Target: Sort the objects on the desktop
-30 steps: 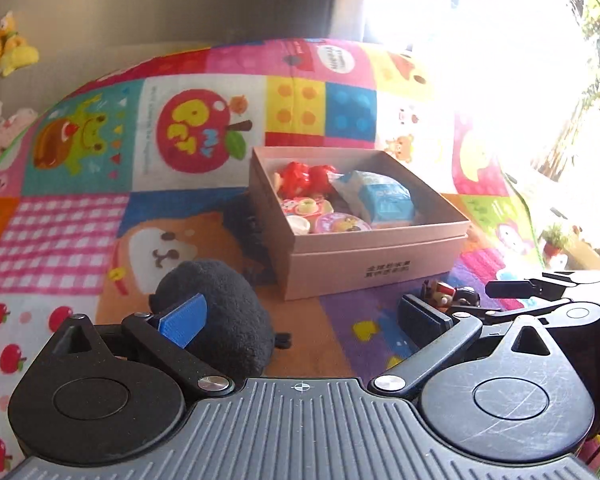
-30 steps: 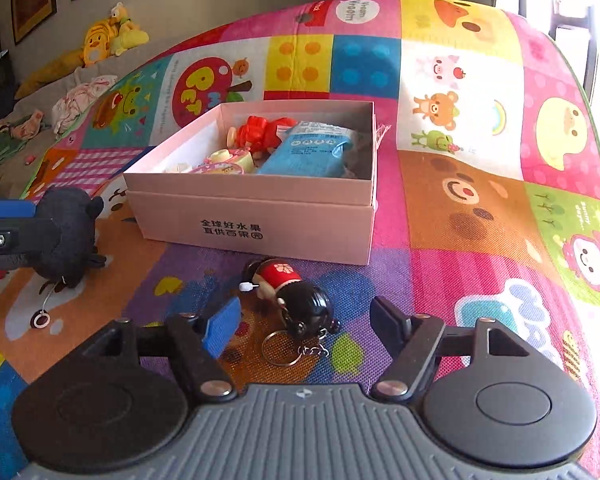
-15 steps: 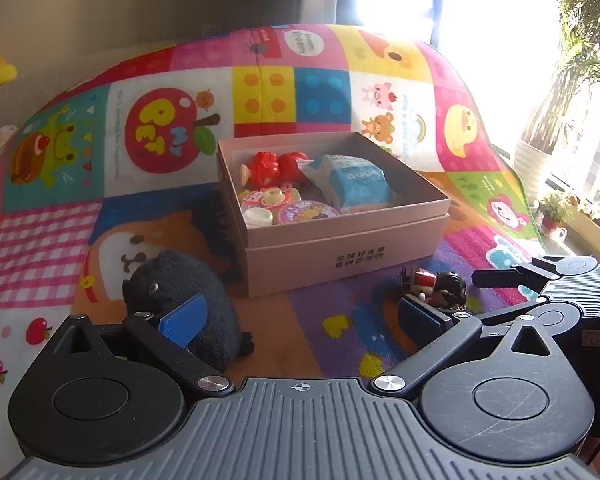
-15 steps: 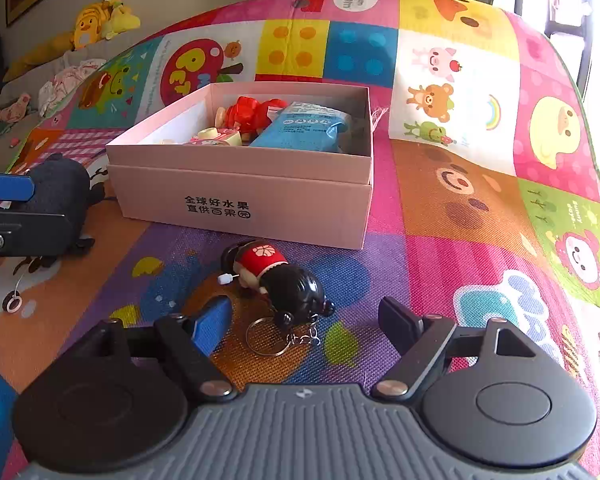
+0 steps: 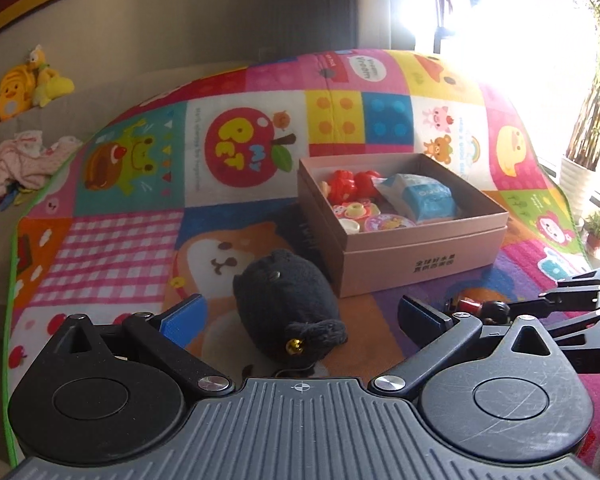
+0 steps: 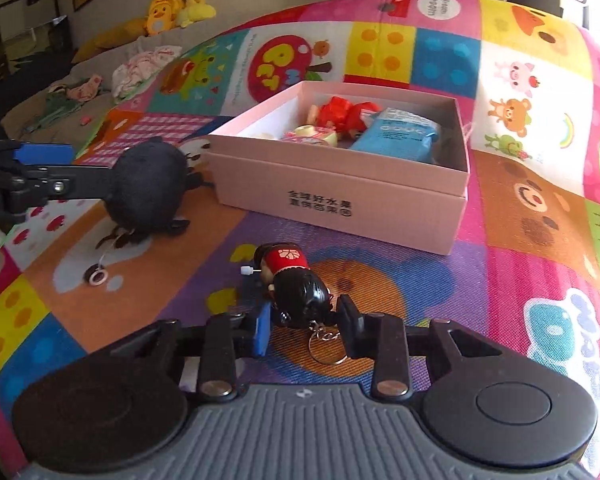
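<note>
Right now the right gripper has its jaws closing on the doll, a small keychain figure with a black head and red body that lies on the mat just in front of the pink box. Its pads flank the black head, one each side, seemingly touching it; the key ring trails back toward the tool. The doll's long axis runs away from the gripper toward the box, head nearest the jaws, so the pinch goes across the head rather than along the body. From there the box's front wall is near and straight ahead, so I'd judge a lift and a short carry forward over that wall is what comes next. The left gripper stands wide open with nothing held; the black plush lies between its fingers, apart from both pads, by the box's left front corner. That plush is the left hand's nearer piece, the doll the right's.
</note>
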The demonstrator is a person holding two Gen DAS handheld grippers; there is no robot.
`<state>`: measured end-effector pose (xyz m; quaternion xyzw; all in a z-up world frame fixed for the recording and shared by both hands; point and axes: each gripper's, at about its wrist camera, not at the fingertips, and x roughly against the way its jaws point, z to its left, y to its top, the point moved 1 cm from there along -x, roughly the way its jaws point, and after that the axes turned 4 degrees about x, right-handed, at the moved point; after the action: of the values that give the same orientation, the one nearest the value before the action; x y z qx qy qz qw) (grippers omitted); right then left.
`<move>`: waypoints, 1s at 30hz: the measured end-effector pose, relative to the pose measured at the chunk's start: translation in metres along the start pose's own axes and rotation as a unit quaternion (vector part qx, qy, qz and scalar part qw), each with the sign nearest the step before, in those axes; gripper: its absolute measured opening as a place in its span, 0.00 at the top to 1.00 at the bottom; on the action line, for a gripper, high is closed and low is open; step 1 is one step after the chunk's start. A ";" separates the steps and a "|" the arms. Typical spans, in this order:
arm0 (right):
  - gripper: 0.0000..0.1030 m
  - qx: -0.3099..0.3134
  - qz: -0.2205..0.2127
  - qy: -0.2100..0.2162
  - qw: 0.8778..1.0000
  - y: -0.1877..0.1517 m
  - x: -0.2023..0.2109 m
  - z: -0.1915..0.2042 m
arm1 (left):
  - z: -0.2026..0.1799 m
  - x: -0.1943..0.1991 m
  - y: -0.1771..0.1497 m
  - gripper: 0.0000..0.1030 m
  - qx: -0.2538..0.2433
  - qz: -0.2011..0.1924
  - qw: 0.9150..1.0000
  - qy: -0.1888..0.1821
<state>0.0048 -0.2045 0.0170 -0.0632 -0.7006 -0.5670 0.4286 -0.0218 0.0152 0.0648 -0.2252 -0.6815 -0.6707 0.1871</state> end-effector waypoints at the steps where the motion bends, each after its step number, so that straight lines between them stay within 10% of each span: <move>1: 0.68 0.011 -0.002 -0.008 1.000 0.001 0.004 0.001 | 0.001 -0.001 -0.002 0.00 0.000 0.002 1.000 0.001; 7: 0.57 0.025 -0.046 -0.166 0.985 0.014 0.016 -0.028 | -0.018 0.003 -0.005 0.00 -0.020 -0.009 0.999 -0.049; 16: 0.14 -0.033 -0.050 -0.103 0.993 0.007 0.013 -0.023 | -0.046 -0.010 -0.015 0.00 -0.055 -0.003 0.998 -0.042; 24: 0.14 -0.009 -0.020 -0.076 0.997 0.022 -0.035 -0.013 | -0.028 -0.005 -0.012 0.00 -0.053 -0.015 0.998 0.001; 30: 0.38 -0.006 -0.009 -0.058 0.998 0.021 -0.036 -0.009 | -0.014 -0.015 -0.014 0.00 -0.043 0.004 0.999 0.018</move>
<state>0.0437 -0.1904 0.0084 -0.0919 -0.7213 -0.5706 0.3817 -0.0181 0.0004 0.0452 -0.2231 -0.6480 -0.7024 0.1920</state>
